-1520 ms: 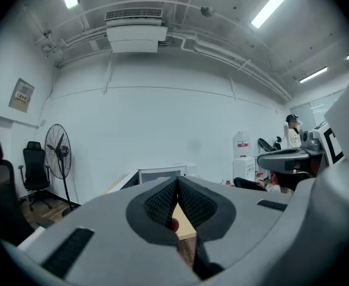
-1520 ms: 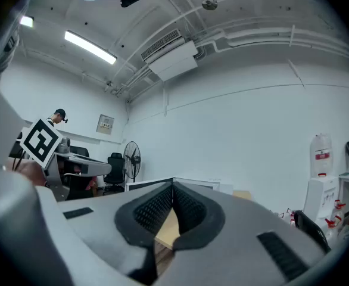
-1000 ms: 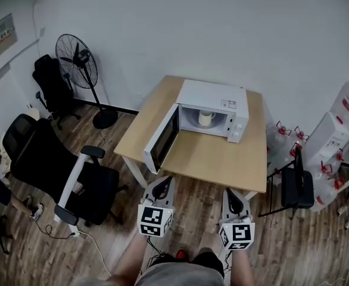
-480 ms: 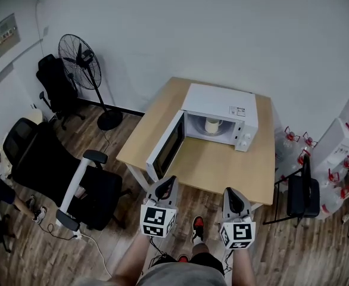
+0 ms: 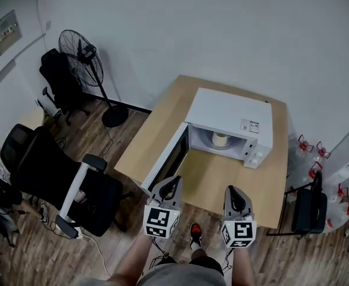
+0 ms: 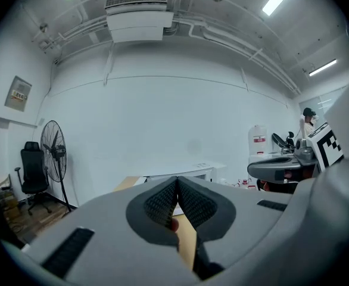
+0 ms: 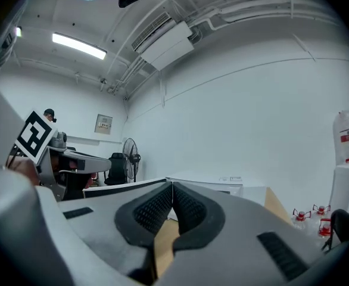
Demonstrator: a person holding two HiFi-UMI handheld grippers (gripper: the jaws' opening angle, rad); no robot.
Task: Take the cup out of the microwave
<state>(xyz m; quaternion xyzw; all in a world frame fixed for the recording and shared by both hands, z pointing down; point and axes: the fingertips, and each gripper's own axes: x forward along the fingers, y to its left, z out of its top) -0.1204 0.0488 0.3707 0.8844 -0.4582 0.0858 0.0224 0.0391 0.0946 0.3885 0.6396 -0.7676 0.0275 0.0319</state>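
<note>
A white microwave (image 5: 231, 121) stands on a wooden table (image 5: 162, 121), its door (image 5: 165, 159) swung open toward me. Inside the cavity sits a pale cup (image 5: 220, 139). My left gripper (image 5: 169, 187) hovers at the table's near edge, just in front of the open door, its jaws shut with nothing between them. My right gripper (image 5: 234, 196) is beside it at the near edge, also shut and empty. In the left gripper view the left gripper (image 6: 176, 186) hides most of the microwave (image 6: 180, 174). In the right gripper view the right gripper (image 7: 171, 190) sits below the microwave (image 7: 216, 186).
A black office chair (image 5: 55, 180) stands left of the table and a pedestal fan (image 5: 88, 64) by the wall. A black folding chair (image 5: 308, 210) and water bottles (image 5: 341, 165) are to the right. My feet show on the wooden floor (image 5: 121, 243).
I have walked toward the table: the microwave and table have come closer and shifted right in the head view. Both grippers stay shut and now reach the table's near edge.
</note>
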